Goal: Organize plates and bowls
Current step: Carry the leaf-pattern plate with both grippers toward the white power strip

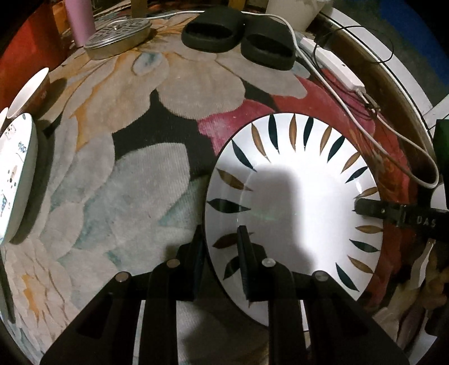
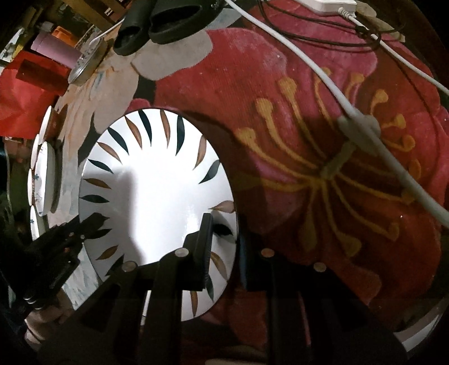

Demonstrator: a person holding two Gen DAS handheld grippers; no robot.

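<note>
A large white plate [image 1: 308, 182] with dark and gold leaf marks around its rim lies low over a flowered rug; whether it touches the rug cannot be told. My left gripper [image 1: 221, 252] is shut on the plate's near-left rim, one finger on top and one outside the edge. The right gripper [image 2: 224, 247] is shut on the opposite rim of the same plate [image 2: 157, 174]. Each gripper shows in the other's view: the right gripper [image 1: 364, 209] at the plate's right edge, the left gripper [image 2: 92, 224] at its left edge.
White dishes with blue prints [image 1: 16, 174] and a bowl [image 1: 28, 92] stand at the rug's left edge. Farther back are a metal tin [image 1: 118, 42], black slippers [image 1: 238, 36], a pink cup [image 1: 78, 19], and a white power strip [image 1: 331, 61] with cables trailing along the right side.
</note>
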